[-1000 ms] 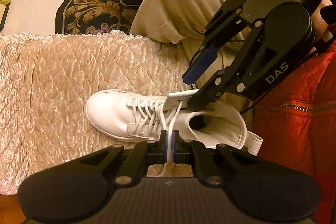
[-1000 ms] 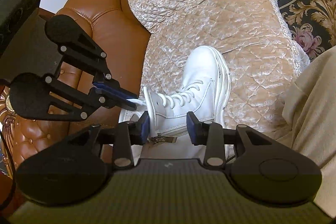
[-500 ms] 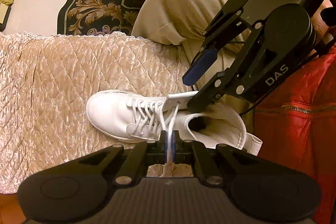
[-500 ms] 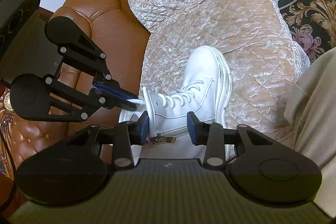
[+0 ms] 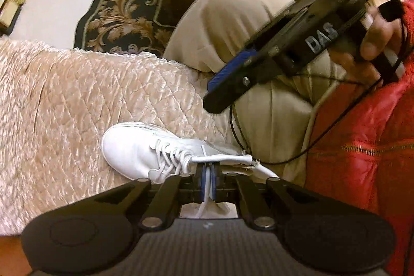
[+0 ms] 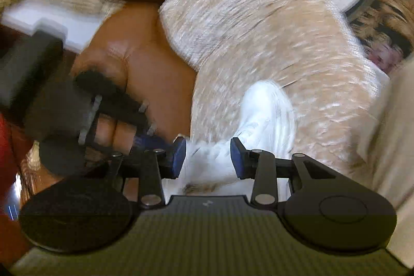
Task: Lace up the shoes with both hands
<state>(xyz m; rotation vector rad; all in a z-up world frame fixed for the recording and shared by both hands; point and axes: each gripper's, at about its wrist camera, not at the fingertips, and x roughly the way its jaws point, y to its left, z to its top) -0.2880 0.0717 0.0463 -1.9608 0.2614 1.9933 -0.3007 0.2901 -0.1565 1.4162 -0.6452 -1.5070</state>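
A white high-top boot (image 5: 145, 149) lies on its side on a beige quilted cover (image 5: 64, 107), toe to the left. My left gripper (image 5: 206, 181) is shut on a white lace (image 5: 204, 198) that runs up from the boot's eyelets. In the left wrist view my right gripper (image 5: 233, 87) hangs above and right of the boot, held by a hand (image 5: 372, 43). The right wrist view is blurred: my right gripper (image 6: 208, 158) stands open, its blue pads (image 6: 236, 157) either side of the white boot (image 6: 258, 120), touching nothing that I can make out. The left gripper (image 6: 108, 126) shows at its left.
A person's beige trouser leg (image 5: 233, 25) and red jacket (image 5: 362, 159) are close on the right. A brown leather seat (image 6: 145, 64) lies beside the quilted cover (image 6: 271, 30). A patterned dark rug (image 5: 121, 12) covers the floor beyond.
My right gripper has lifted up and away from the boot's collar. The left gripper has pulled the lace taut and sits lower over the boot. Both views have swung, the right one fast.
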